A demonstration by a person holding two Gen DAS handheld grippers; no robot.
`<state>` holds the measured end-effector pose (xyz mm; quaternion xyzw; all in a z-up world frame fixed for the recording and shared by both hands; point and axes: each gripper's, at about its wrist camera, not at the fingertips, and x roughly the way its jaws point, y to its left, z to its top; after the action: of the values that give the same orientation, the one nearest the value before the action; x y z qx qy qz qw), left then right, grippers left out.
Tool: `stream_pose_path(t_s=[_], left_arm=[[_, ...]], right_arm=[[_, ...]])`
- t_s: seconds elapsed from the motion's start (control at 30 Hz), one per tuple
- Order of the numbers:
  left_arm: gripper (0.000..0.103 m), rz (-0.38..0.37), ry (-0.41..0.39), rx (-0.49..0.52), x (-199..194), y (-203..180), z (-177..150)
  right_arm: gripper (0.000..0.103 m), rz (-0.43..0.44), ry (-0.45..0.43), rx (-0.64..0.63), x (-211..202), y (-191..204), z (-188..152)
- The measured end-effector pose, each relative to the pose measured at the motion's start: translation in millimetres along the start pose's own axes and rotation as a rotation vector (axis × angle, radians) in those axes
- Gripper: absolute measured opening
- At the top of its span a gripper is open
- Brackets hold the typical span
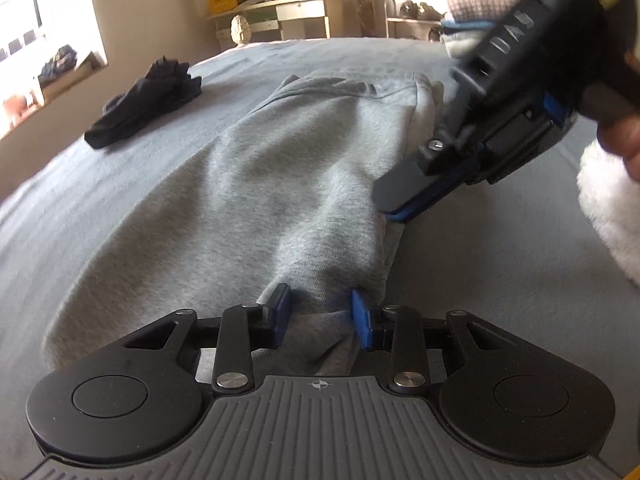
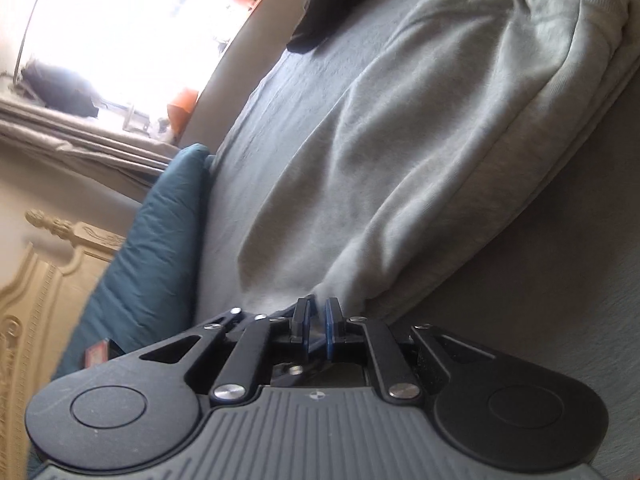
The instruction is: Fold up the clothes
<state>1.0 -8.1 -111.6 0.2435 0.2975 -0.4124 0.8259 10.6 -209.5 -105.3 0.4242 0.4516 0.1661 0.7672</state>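
The bed (image 1: 500, 280), covered in a smooth grey sheet, spreads under and ahead of both claws. On it lies the task's thing, the sweatpants (image 1: 256, 184): soft, heathered light-grey fleece, long and tapering, stretching away from the left claw (image 1: 322, 314) to a ribbed waistband at the far end. The left claw points steeply down at the near end of the pants. Its jaws stand partly apart with a bunched fold of the fleece gathered between the blue pads (image 1: 282, 312), which press on it from both sides.

The right claw (image 2: 317, 316) comes in from the right of the left one, tilted down, its tip at the pants' right edge. In its own view its jaws are almost together, with a thin edge of the grey cloth pinched between them. A hand (image 1: 624, 140) holds it from behind, beside a white fluffy sleeve (image 1: 608, 208).

Far ahead and to the left of the left claw sits a crumpled dark garment (image 1: 144, 104), well apart from the pants. Left of the right claw, a teal pillow (image 2: 152, 240) leans against a carved cream headboard (image 2: 36, 300).
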Motion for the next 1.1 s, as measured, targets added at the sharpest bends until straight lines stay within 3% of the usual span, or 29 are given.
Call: stream_pose_path(t_s=[0.07,0.13,0.27,0.47,0.63,0.73,0.8,0.87,0.97,1.03,1.1], left_arm=[[0.021,0.034,-0.004,0.064,-0.9,-8.7,0.6],[0.013,0.079,-0.015,0.123,-3.8,-17.3,0.6],[0.008,0.142,-0.039,0.195,-10.1,-25.2,-2.4],[0.007,0.211,-0.069,0.350,-13.9,-43.6,-10.4],[0.007,0.202,-0.070,0.344,-11.7,-47.8,-16.5],[0.007,0.205,-0.069,0.325,-8.8,-46.5,-18.0],[0.007,0.223,-0.083,0.326,-9.7,-46.3,-17.3],[0.007,0.240,-0.106,0.327,-13.7,-45.7,-14.5],[0.007,0.190,-0.071,0.282,-7.9,-42.5,-15.4],[0.007,0.155,-0.046,0.252,-3.8,-40.3,-16.1],[0.007,0.173,-0.055,0.282,-2.2,-44.8,-19.3]], right_arm=[[0.018,0.021,0.038,0.059,9.0,-2.4,4.1],[0.034,0.019,0.077,0.109,19.0,-4.8,7.7],[0.041,0.031,0.123,0.186,29.5,-8.6,12.4],[0.042,0.013,0.176,0.270,45.1,-15.1,20.8],[0.041,0.009,0.168,0.362,57.8,-27.4,22.4],[0.032,0.016,0.130,0.367,61.8,-30.6,18.4],[0.024,0.053,0.086,0.316,61.0,-24.3,15.0],[0.023,0.093,0.037,0.156,53.3,-11.1,13.0],[0.018,0.114,-0.013,-0.008,47.3,-15.6,4.1],[0.014,0.084,0.008,0.074,53.0,-42.4,2.4],[0.014,0.156,-0.013,0.127,49.7,-51.9,0.7]])
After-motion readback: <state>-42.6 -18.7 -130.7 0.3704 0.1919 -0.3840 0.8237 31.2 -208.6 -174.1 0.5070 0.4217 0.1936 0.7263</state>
